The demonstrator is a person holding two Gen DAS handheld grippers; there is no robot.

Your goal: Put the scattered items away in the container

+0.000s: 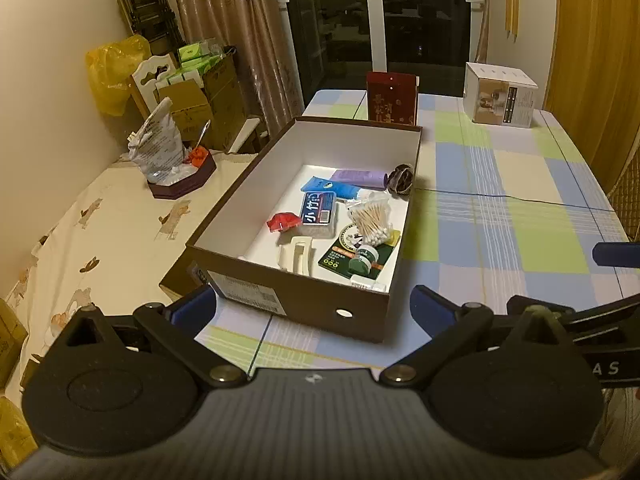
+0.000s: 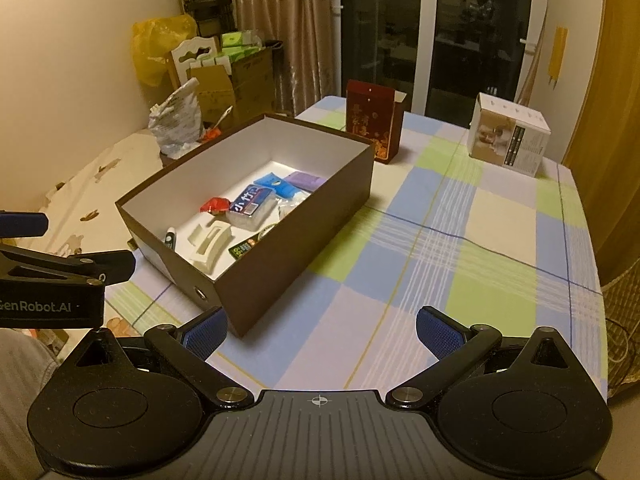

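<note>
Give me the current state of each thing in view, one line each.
left hand-held gripper: open, empty
right hand-held gripper: open, empty
brown box: lidless, holding the small items
cotton swab pack: inside the box
red carton: upright, top flap open
white carton: on the tablecloth, closed

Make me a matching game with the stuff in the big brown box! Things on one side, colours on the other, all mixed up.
Things:
1. hair clip
2. crinkly wrapper
3. tube by the far wall
4. little jar

Colours:
A. green
B. cream
C. purple
D. red

Pairs: 1-B, 2-D, 3-C, 4-A
</note>
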